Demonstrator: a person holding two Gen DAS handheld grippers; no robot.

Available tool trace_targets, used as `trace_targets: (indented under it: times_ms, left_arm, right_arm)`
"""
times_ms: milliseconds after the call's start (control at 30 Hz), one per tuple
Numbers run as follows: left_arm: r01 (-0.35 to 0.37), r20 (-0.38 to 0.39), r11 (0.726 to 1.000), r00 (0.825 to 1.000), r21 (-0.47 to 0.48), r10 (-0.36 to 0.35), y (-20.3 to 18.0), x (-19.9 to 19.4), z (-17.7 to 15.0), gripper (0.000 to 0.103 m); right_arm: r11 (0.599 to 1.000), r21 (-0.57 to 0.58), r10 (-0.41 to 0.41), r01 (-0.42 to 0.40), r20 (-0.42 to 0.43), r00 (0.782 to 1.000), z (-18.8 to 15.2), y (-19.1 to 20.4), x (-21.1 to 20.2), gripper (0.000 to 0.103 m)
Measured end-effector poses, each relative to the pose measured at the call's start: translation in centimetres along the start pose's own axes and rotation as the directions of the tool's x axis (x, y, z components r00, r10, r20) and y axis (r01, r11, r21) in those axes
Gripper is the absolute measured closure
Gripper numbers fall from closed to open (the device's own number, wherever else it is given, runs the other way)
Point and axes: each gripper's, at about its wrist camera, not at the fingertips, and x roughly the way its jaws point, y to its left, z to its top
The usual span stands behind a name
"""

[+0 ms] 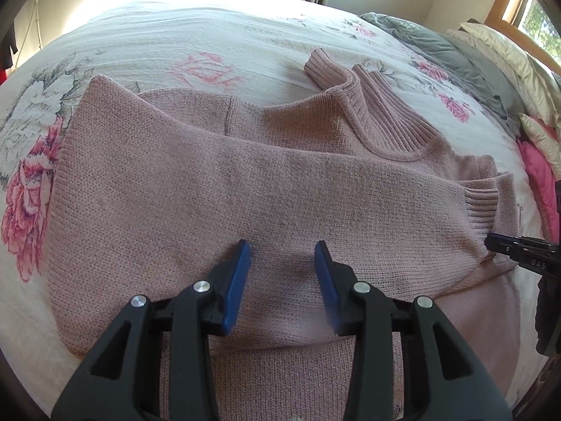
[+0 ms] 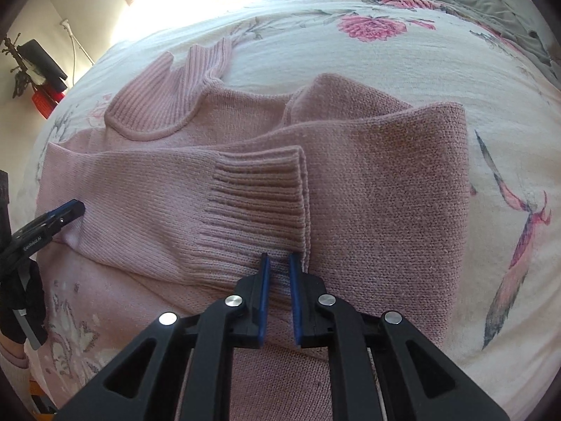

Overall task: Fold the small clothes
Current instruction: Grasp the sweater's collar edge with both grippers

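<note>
A pink knit sweater (image 1: 245,189) lies flat on the bed, turtleneck collar (image 1: 371,112) pointing away and both sleeves folded across the chest. My left gripper (image 1: 282,245) hangs open just over the upper sleeve, with nothing between its blue pads. In the right wrist view it shows at the left edge (image 2: 72,208), by the sweater's side. My right gripper (image 2: 279,258) is nearly closed, and the lower corner of the ribbed sleeve cuff (image 2: 259,196) sits between its pads. Its tip (image 1: 492,242) shows at the sweater's right edge in the left wrist view.
A white bedspread (image 1: 168,35) with pink flowers lies under the sweater. Grey and cream bedding (image 1: 466,59) is piled at the head of the bed. A gloved hand (image 2: 24,301) holds the left gripper. A wall and a rack (image 2: 31,70) stand beyond the bed.
</note>
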Motion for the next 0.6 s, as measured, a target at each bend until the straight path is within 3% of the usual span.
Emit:
trace_targets:
  times_ms: [200,267,333,433,467,533,600]
  left_arm:
    - [0.027,-0.013,1.000,1.000,-0.016,-0.028,0.4,-0.3,0.5,0.065]
    - [0.020,-0.003,1.000,1.000,-0.023,-0.020,0.2,-0.9,1.5,0.064]
    - [0.020,0.041,1.000,0.999,0.002,-0.020,-0.6,-1.7,3.3,0.057]
    - [0.013,0.082,1.000,0.997,0.022,-0.015,-2.0,-2.1,6.9,0.046]
    - [0.019,0.079,1.000,0.997,0.022,-0.021,-2.4,-1.7,8.1,0.046]
    - [0.025,0.062,1.000,0.998,0.017,-0.026,-3.1,-0.6,10.3,0.041]
    - [0.016,0.044,1.000,0.999,0.001,-0.016,-3.6,0.8,12.0,0.040]
  right_arm:
    - [1.000,-0.001,0.016,-0.016,-0.032,0.999,0.8,-0.1,0.0,0.093]
    - [1.000,-0.029,0.000,0.000,0.003,1.000,1.8,0.6,-1.1,0.092]
    - [0.999,-0.047,0.027,-0.024,0.067,0.997,3.4,1.5,-2.7,0.080]
    - [0.997,-0.050,0.056,-0.051,0.096,0.994,7.1,2.8,-3.2,0.069]
    - [0.997,-0.063,0.052,-0.047,0.090,0.995,8.5,3.4,-2.7,0.067]
    - [0.996,-0.061,0.069,-0.064,0.081,0.994,11.0,4.3,-1.5,0.053]
    - [0.996,-0.041,0.082,-0.080,0.065,0.994,13.0,4.6,0.2,0.049]
